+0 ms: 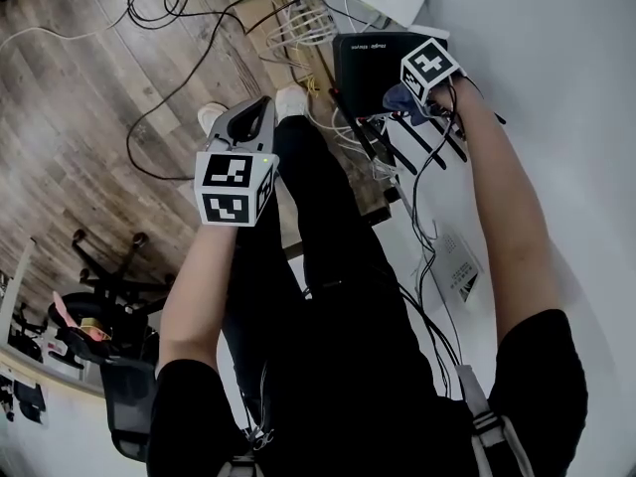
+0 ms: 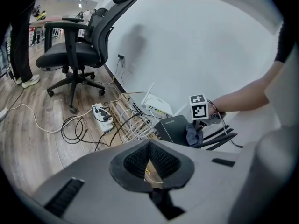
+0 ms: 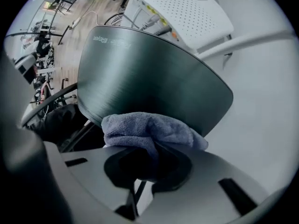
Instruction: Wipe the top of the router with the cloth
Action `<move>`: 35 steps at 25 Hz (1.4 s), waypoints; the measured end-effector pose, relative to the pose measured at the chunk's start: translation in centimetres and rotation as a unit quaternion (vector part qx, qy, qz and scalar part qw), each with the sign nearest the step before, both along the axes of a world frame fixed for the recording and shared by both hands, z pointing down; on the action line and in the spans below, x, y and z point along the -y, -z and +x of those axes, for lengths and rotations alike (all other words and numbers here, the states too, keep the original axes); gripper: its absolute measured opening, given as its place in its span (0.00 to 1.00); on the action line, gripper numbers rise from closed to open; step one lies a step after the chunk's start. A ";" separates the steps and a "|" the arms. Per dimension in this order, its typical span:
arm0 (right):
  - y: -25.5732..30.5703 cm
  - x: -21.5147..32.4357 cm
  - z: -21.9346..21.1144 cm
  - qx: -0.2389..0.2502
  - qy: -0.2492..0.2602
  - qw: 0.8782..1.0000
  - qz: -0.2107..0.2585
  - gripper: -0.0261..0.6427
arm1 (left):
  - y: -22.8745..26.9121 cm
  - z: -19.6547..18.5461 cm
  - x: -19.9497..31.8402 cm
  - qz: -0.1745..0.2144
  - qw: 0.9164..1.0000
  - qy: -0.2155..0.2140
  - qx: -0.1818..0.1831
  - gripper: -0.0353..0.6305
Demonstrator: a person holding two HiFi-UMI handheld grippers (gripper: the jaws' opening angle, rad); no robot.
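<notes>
Your right gripper (image 3: 149,158) is pinching 1 blue-grey terry cloth (image 3: 149,129). Its 2 jaws are closed on a fold of the fabric, and the rest bunches out ahead of them. The bunched part sits against the near edge of the flat black plastic router (image 3: 149,73), and most of that router's brushed top shows bare beyond it. In the head view the same gripper (image 1: 415,95) is over the edge of the router (image 1: 370,63) where its thin black antennas (image 1: 422,139) fan out. They overlap too much to count. The cloth (image 1: 400,100) shows there as a small dark-blue wad under the marker cube.

There are 2 routers on the white table (image 1: 566,97). The second is a white perforated plastic router (image 3: 187,13) just behind the black one.

Your left gripper (image 2: 149,164) is well apart from the routers, out over the wooden plank floor (image 2: 28,139). Its 2 dark ribbed pads are drawn almost together, with only a thin slit between them and nothing in it. In the head view it (image 1: 260,109) is pointing away from the table.

On the floor lies 1 white power strip (image 2: 102,115) among loose black cables, and 1 black mesh office chair (image 2: 79,50) stands further off.
</notes>
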State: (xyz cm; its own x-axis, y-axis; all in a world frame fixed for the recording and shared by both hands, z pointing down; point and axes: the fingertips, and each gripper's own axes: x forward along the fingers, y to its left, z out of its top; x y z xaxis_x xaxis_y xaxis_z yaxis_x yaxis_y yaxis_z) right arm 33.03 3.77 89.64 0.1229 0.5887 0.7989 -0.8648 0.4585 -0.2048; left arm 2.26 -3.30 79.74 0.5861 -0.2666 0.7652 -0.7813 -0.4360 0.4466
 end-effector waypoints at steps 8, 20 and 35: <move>-0.2 0.8 2.0 -0.050 -0.015 0.997 0.052 0.06 | 0.0 0.2 0.0 -0.003 1.000 -0.003 -0.009 0.05; -0.7 9.0 3.2 -0.101 0.060 0.957 0.264 0.06 | -0.1 0.4 0.2 -0.003 1.000 -0.010 -0.010 0.05; 0.3 9.4 -2.1 0.043 0.058 0.963 0.258 0.06 | -0.2 0.4 0.0 -0.007 1.000 -0.011 -0.014 0.05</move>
